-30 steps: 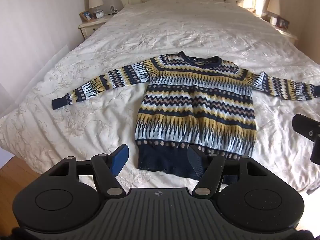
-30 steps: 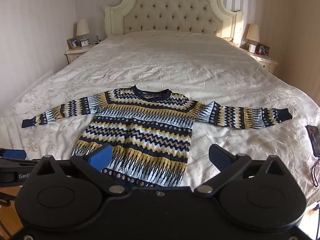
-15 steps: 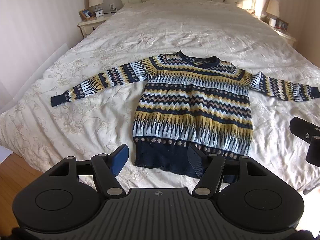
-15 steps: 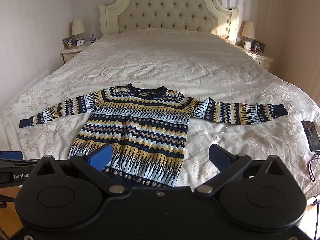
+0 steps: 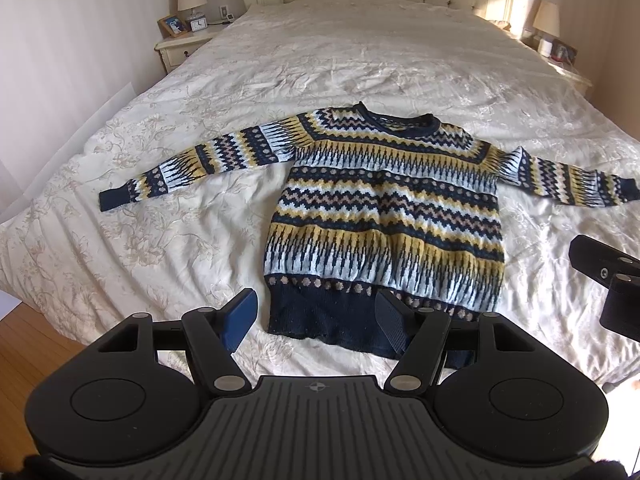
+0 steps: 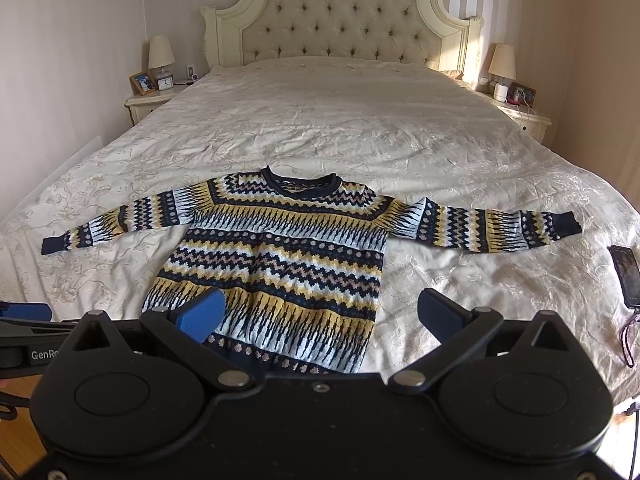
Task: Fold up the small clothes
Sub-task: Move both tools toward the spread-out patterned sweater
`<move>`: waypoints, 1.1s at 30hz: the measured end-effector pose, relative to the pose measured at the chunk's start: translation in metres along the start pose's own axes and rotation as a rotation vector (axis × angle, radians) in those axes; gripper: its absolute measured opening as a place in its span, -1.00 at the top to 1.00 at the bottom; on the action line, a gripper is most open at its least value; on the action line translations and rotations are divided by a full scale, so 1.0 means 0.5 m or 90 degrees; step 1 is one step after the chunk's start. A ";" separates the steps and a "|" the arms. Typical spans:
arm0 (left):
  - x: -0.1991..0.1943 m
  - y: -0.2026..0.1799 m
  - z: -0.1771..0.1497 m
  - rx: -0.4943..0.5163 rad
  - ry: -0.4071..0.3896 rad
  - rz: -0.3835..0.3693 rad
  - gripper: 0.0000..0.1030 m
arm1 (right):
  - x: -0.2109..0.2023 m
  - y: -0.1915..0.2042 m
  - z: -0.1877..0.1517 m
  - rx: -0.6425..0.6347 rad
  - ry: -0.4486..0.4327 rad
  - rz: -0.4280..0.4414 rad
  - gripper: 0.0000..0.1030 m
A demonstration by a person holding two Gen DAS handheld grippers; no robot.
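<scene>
- Compared with a second ago, the navy, yellow and pale-blue zigzag-patterned knitted sweater point(image 5: 384, 216) sits higher and smaller in the right wrist view, with more headboard showing; in the left wrist view it barely differs
- The sweater lies flat, front up, both sleeves spread, near the foot of the cream floral-embossed quilted bed point(image 6: 340, 120)
- Left tongs point(image 5: 316, 316) stand open and empty, above the sweater's dark ribbed hem
- Right tongs point(image 6: 320, 312) stand open, nothing between them
- Tufted cream button headboard point(image 6: 340, 20) with carved curved frame
- A dark flat phone point(image 6: 625, 276) lies on the quilt's right edge
</scene>
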State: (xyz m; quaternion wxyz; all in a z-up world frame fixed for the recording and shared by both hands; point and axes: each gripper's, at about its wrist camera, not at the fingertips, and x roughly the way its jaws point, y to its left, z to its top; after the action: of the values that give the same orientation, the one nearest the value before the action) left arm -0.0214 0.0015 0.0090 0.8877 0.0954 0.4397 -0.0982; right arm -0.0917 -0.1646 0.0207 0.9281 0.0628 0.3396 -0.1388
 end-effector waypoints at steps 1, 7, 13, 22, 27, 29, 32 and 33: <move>0.001 0.000 0.000 0.000 0.000 0.000 -0.25 | 0.001 0.001 0.001 0.000 0.000 0.000 -0.98; 0.002 0.000 0.003 -0.001 0.001 -0.001 -0.25 | 0.006 0.003 0.003 0.000 0.002 0.000 -0.98; 0.013 0.000 0.008 -0.003 0.007 -0.001 -0.25 | 0.011 0.005 0.003 0.002 0.006 0.001 -0.98; 0.031 0.014 0.016 -0.008 0.019 -0.004 -0.25 | 0.029 0.014 0.008 0.000 0.018 0.005 -0.98; 0.040 0.019 0.021 -0.011 0.028 -0.004 -0.25 | 0.041 0.018 0.010 0.000 0.026 0.008 -0.98; 0.045 0.022 0.025 -0.011 0.033 -0.003 -0.25 | 0.048 0.020 0.012 -0.001 0.031 0.009 -0.98; 0.056 0.025 0.030 -0.012 0.042 -0.004 -0.25 | 0.059 0.023 0.013 -0.002 0.040 0.011 -0.98; 0.060 0.027 0.032 -0.013 0.046 -0.006 -0.25 | 0.064 0.023 0.015 -0.002 0.043 0.011 -0.98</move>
State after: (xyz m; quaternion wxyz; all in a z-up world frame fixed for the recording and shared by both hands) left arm 0.0122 0.0075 -0.0043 0.8719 0.0879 0.4725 -0.0942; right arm -0.0604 -0.1617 0.0059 0.9174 0.0693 0.3704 -0.1280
